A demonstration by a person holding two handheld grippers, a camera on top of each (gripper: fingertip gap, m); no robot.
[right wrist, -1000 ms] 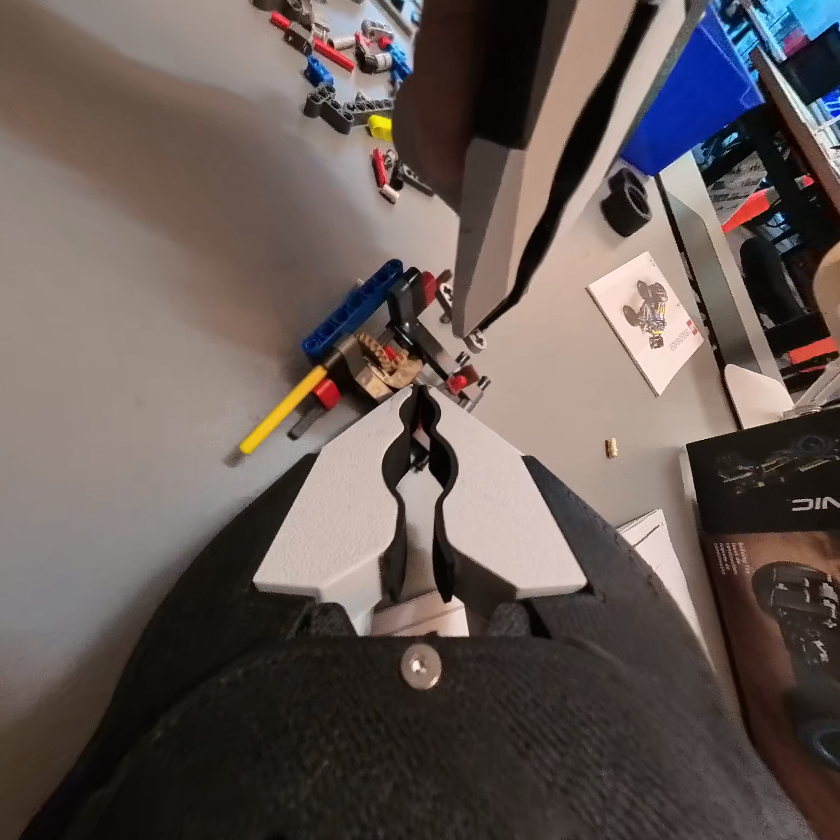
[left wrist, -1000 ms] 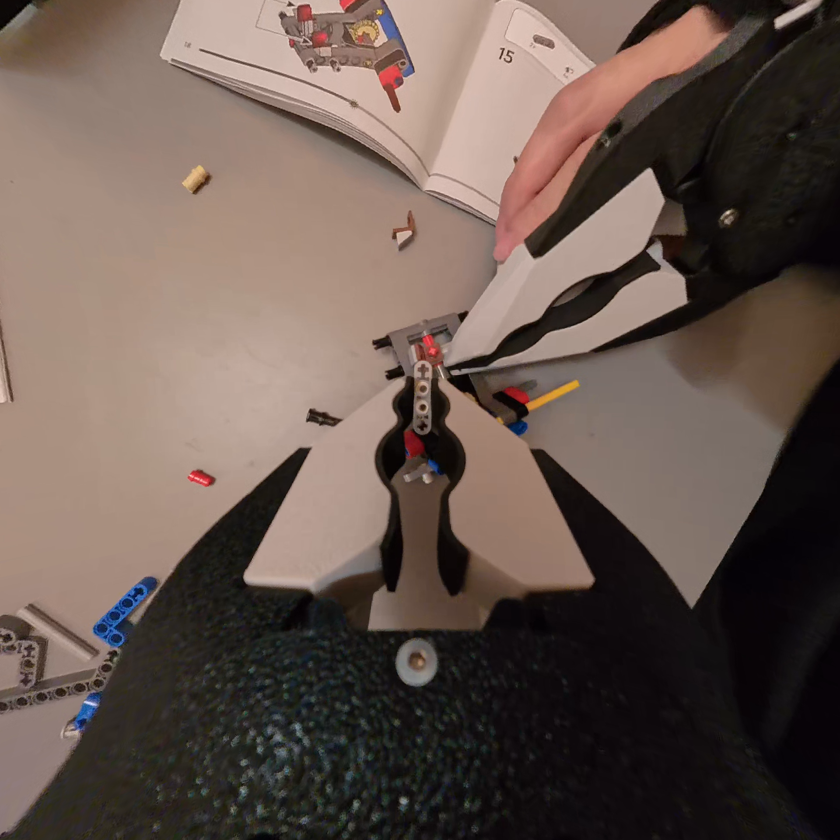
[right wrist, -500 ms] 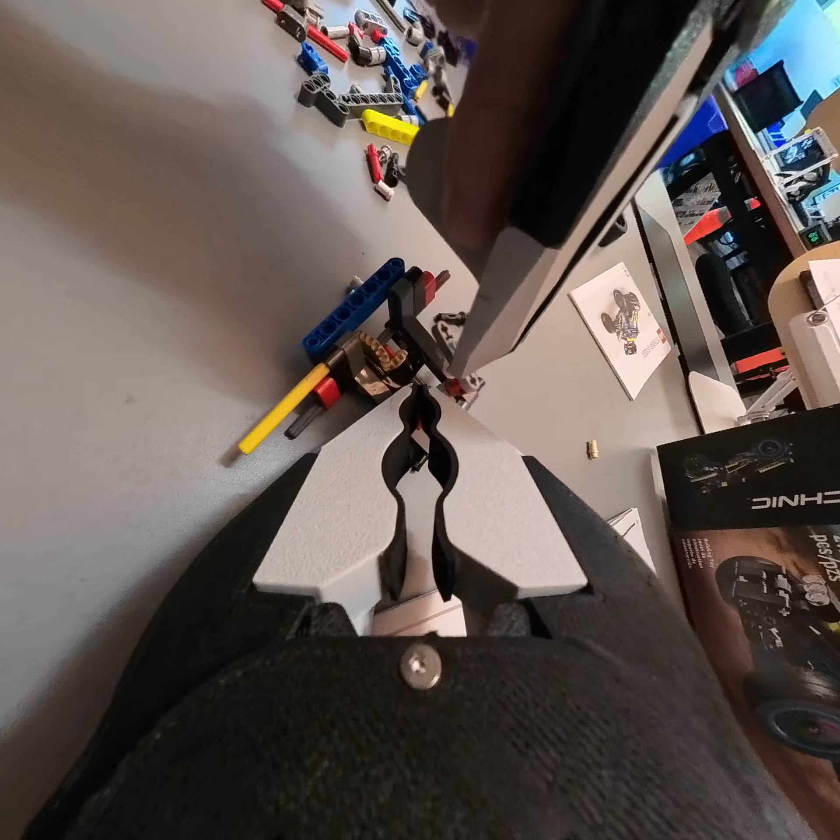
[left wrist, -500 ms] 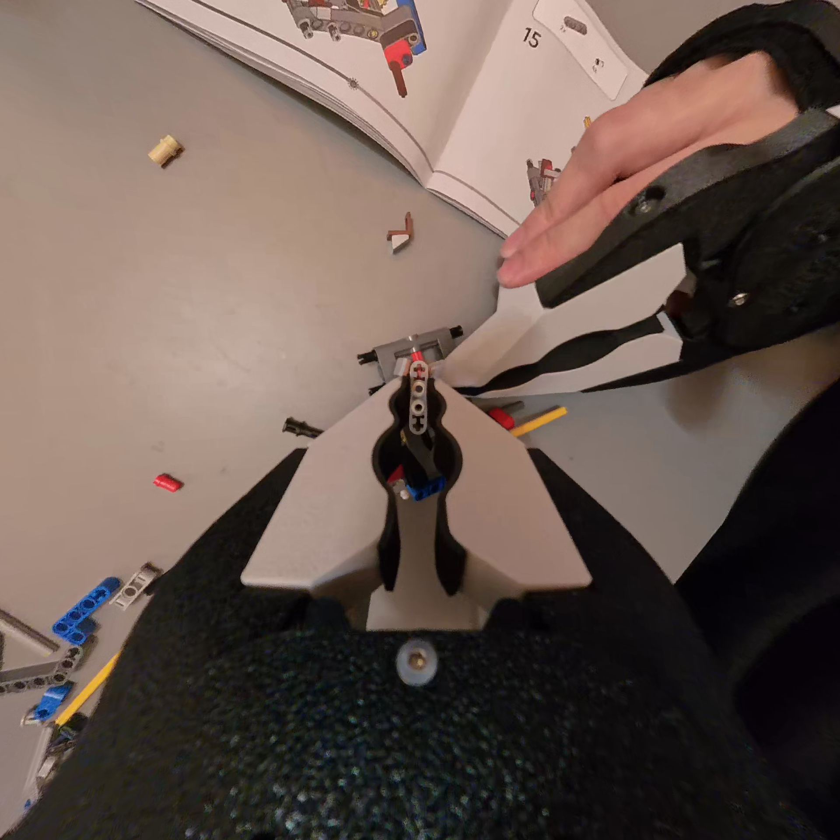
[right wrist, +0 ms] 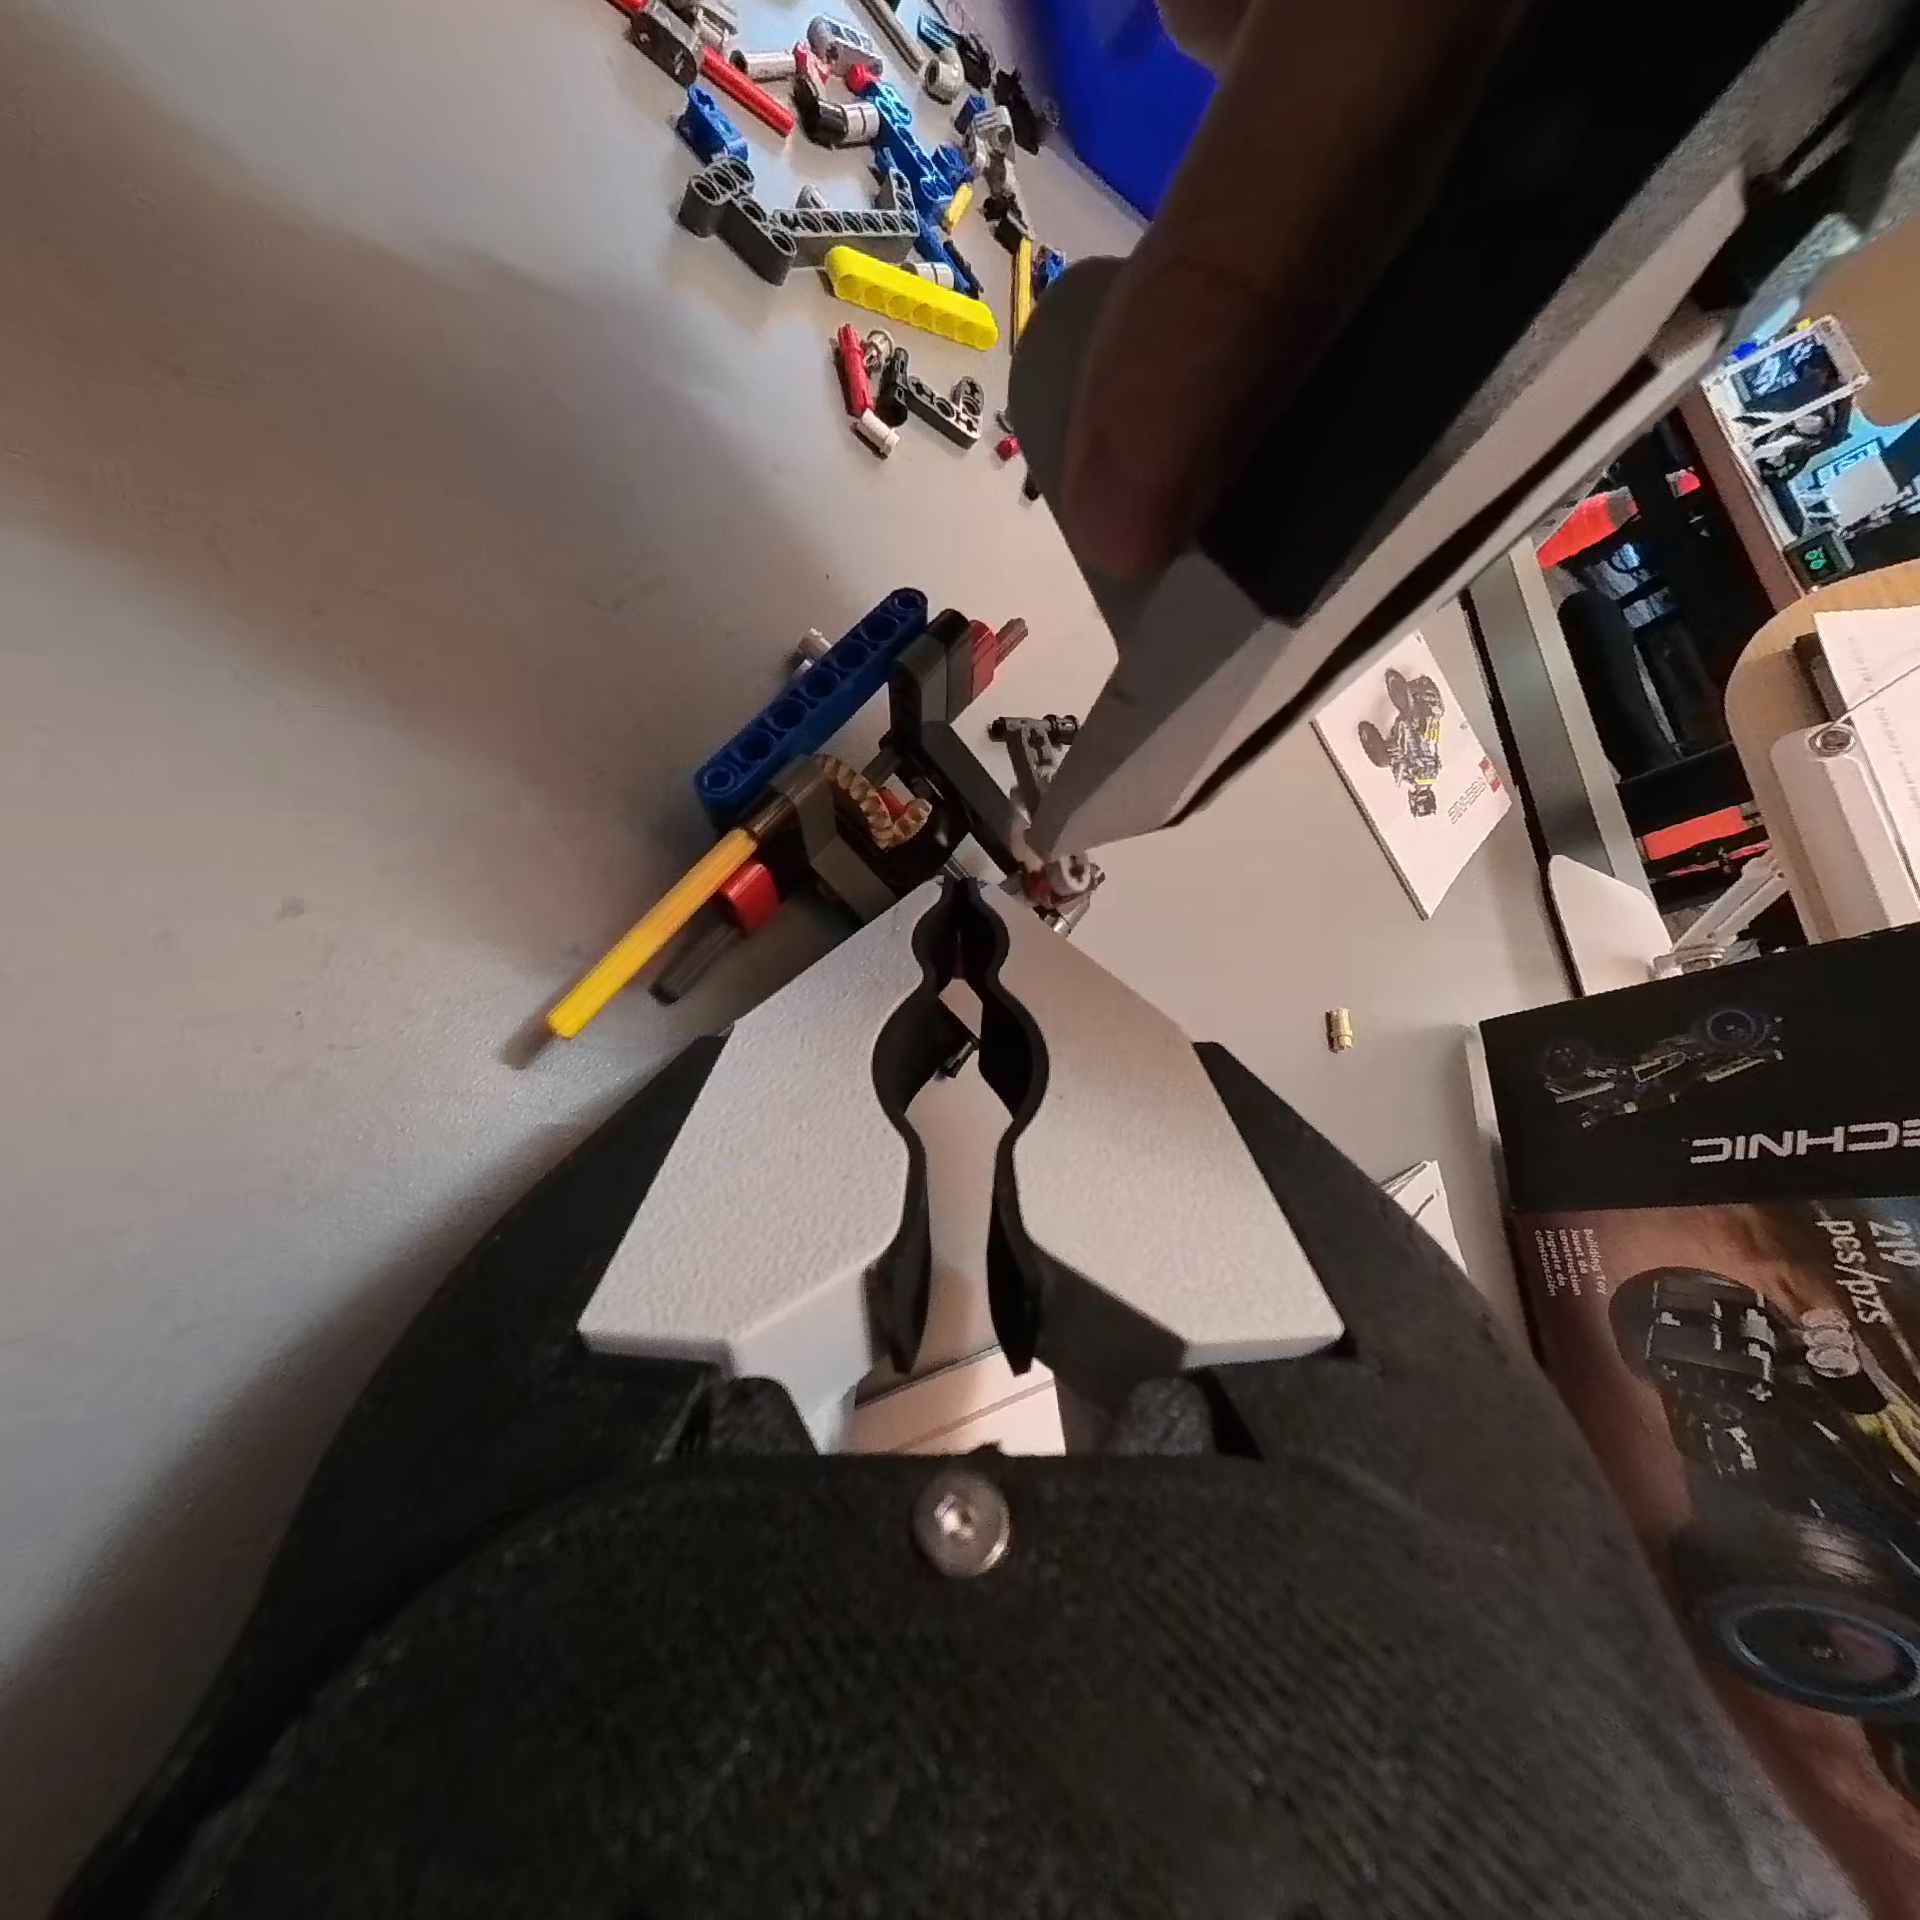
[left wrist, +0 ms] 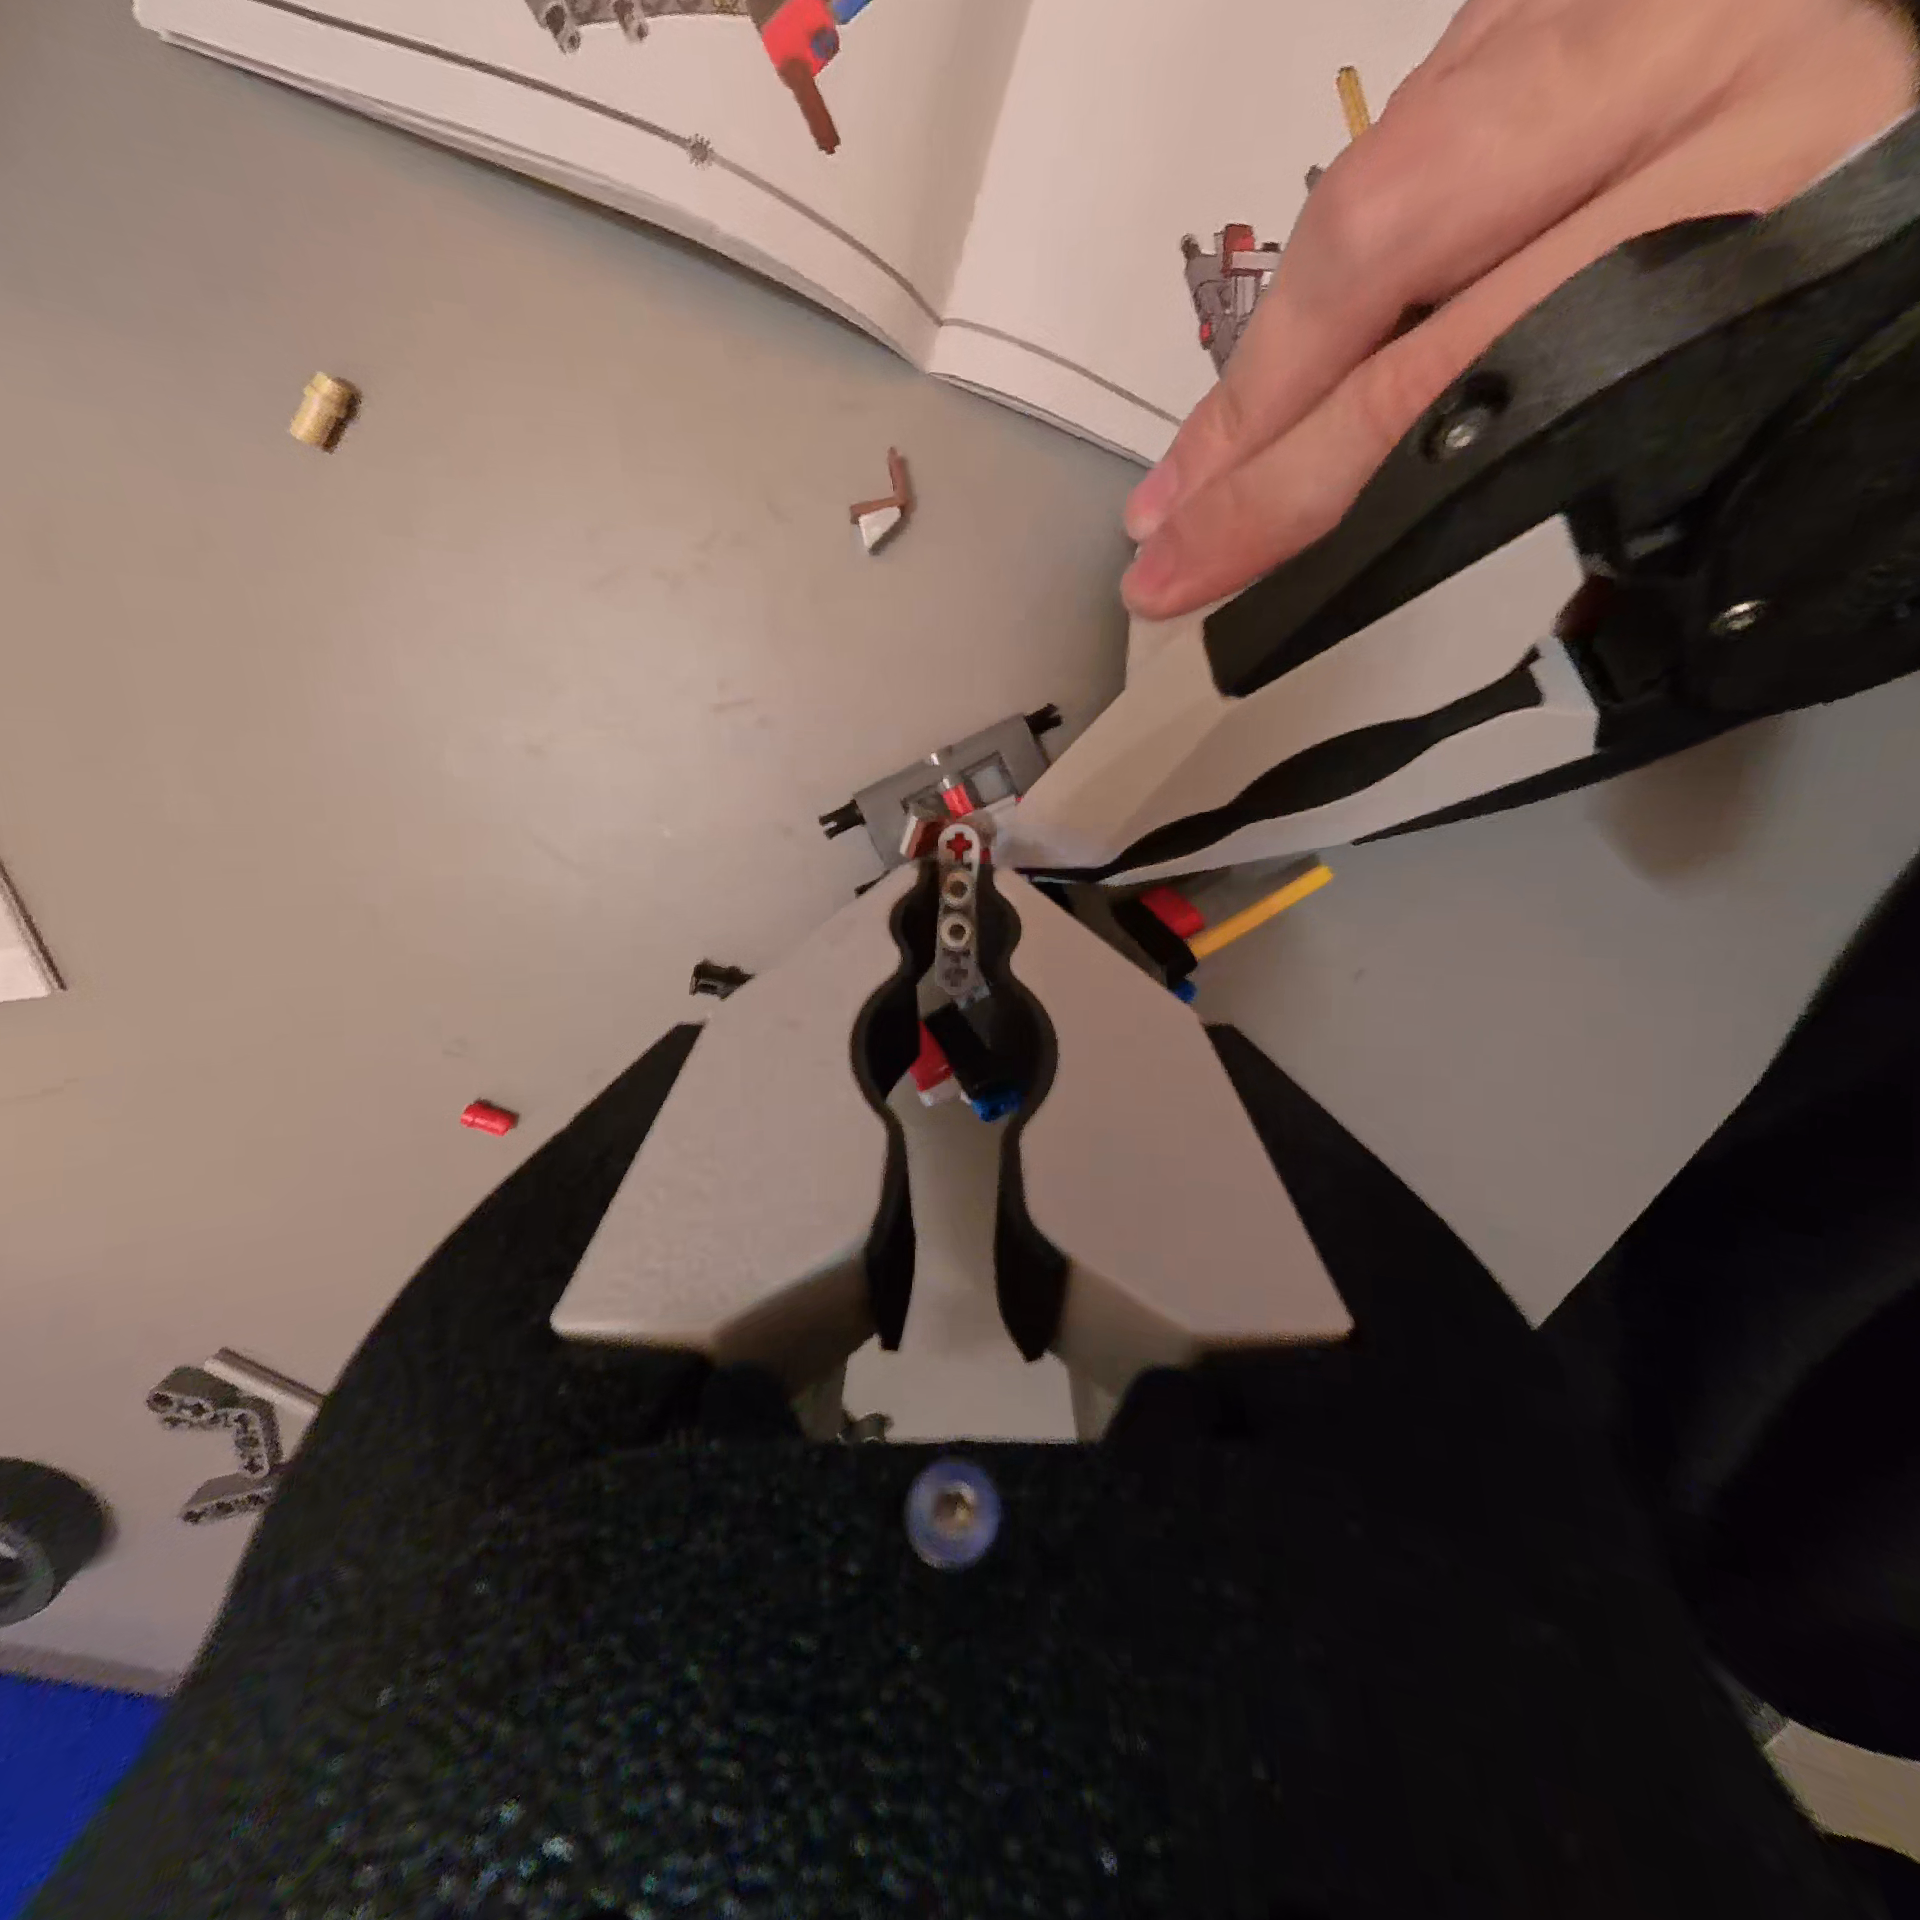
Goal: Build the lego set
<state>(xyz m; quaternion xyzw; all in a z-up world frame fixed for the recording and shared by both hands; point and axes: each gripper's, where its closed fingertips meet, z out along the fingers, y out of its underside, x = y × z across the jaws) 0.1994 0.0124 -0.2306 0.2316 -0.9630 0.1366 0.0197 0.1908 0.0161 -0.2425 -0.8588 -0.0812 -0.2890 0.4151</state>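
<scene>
Left wrist view: left gripper (left wrist: 961,868) closed narrow on a thin grey liftarm (left wrist: 958,914), held upright between the fingertips, long axis running straight along the fingers and pointing far, cross-hole end foremost on a red axle tip (left wrist: 958,846). Just beyond, touching or nearly so, the grey frame (left wrist: 951,790) of the half-built assembly resting on the grey table (left wrist: 468,675). Entering from the right, right gripper (left wrist: 1049,847), tips pinched together right beside the liftarm's far end, a hand (left wrist: 1455,270) along its upper side. Farther off: open instruction booklet (left wrist: 1039,156), tan bush (left wrist: 324,410), small red pin (left wrist: 488,1117) on the left. Right wrist view: right gripper (right wrist: 961,904) closed narrow, probably on a black part of the assembly, though hidden at the tips. Straight ahead and slightly left, the assembly (right wrist: 862,821) with blue beam (right wrist: 810,707), tan gear (right wrist: 878,816) and yellow axle (right wrist: 655,945), axle's long axis running near-left to far-right. Left gripper (right wrist: 1060,847) descending from upper right onto the small grey-and-red joint just right of these fingertips. Judged step: seating the liftarm on the axle; left gripper nearer, push along its own finger line. Loose parts (right wrist: 883,208) far off; product box (right wrist: 1714,1247) at right.
</scene>
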